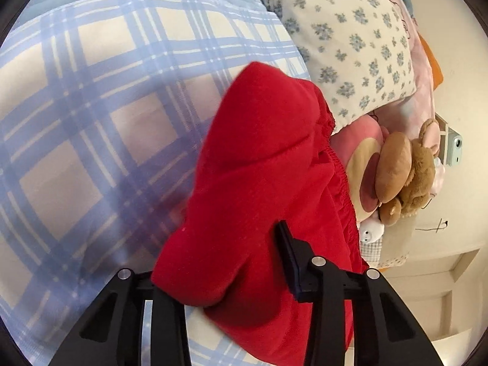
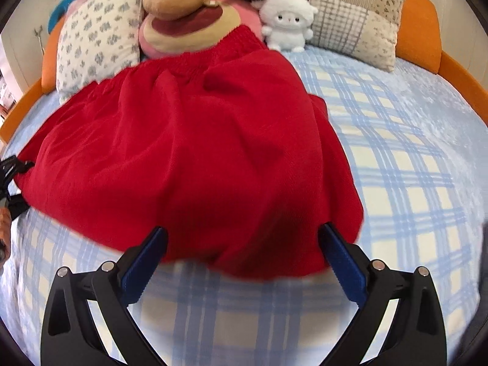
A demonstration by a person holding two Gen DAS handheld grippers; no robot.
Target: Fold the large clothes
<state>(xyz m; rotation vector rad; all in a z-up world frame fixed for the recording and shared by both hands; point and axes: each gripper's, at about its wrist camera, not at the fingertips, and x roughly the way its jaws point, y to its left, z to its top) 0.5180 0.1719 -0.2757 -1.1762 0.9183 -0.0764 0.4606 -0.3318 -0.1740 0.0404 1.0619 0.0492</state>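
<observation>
We see a large red garment of soft woven cloth with a gathered elastic waistband (image 2: 195, 140) spread over a bed covered in a pale blue and cream plaid sheet (image 2: 405, 158), its waistband lying up against the plush toys at the head of the bed and its lower hem nearest the right wrist camera. Our right gripper (image 2: 244, 253) hovers at that hem with its blue-padded fingers (image 2: 143, 262) held wide, one on either side of the cloth's bottom edge, and the pads do not press on it. Our left gripper (image 1: 225, 277) has a thick fold of the same garment bunched between its fingers; one blue pad (image 1: 289, 262) lies against the cloth, the other finger is buried under the fold, and the jaws stand fairly narrow around it, so we take it as gripped. In the right wrist view this left gripper shows only as a dark frame at the garment's far left edge. Beside the waistband sit a pink and tan round plush (image 2: 195, 27), a small white fluffy plush animal (image 2: 286, 18) and a cream pillow printed with small blue flowers (image 2: 97, 39). An orange padded bed frame (image 2: 421, 30) runs behind them.
</observation>
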